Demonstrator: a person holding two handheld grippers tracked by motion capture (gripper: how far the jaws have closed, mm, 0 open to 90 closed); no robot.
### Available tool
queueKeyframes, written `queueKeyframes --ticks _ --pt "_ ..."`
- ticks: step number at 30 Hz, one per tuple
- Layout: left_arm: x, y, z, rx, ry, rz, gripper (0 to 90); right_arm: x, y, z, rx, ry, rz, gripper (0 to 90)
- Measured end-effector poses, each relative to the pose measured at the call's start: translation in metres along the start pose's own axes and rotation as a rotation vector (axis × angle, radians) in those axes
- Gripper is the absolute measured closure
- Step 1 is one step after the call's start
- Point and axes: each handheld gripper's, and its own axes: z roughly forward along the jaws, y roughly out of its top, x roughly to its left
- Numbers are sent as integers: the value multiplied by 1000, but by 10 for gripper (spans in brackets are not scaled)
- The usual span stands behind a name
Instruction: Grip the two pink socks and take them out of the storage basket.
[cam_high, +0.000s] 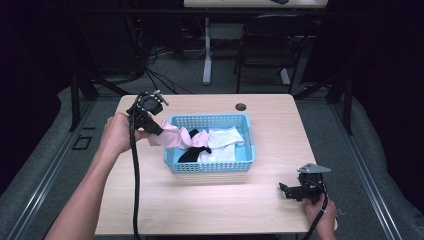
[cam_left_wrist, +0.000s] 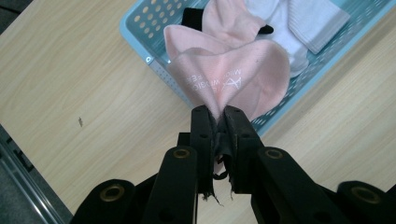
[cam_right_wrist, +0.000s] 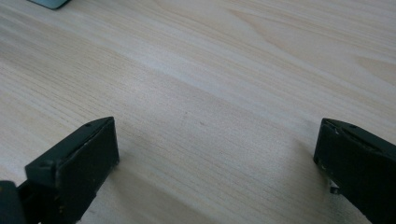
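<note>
A light blue basket stands mid-table and holds pink, white and black socks. My left gripper hovers at the basket's left rim, shut on a pink sock that drapes over that rim. In the left gripper view the pink sock with white lettering fans out from the pinched jaws, above the basket. A white sock and a black sock lie inside the basket. My right gripper rests low near the table's front right, open, with bare wood between its jaws.
The wooden table has a dark round hole behind the basket. A black chair and a desk leg stand beyond the far edge. Cables trail from both grippers toward the front.
</note>
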Motion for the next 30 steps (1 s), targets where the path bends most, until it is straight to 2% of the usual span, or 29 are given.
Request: queueKeyframes --ticks 9,14,19,22,23,30 --pt "9 -25 -2 4 12 -30 834 0 0 0 0 2 0 0" --pt "15 -39 0 1 8 -65 834 0 0 0 0 1 0 0" --pt "28 -58 10 12 16 -119 834 0 0 0 0 1 -1 0" --pt "31 -62 14 24 21 -129 834 0 0 0 0 2 0 0" --pt "36 -68 19 33 21 -148 834 0 0 0 0 1 0 0" --pt "51 -86 38 55 19 -201 834 0 0 0 1 1 -1 0"
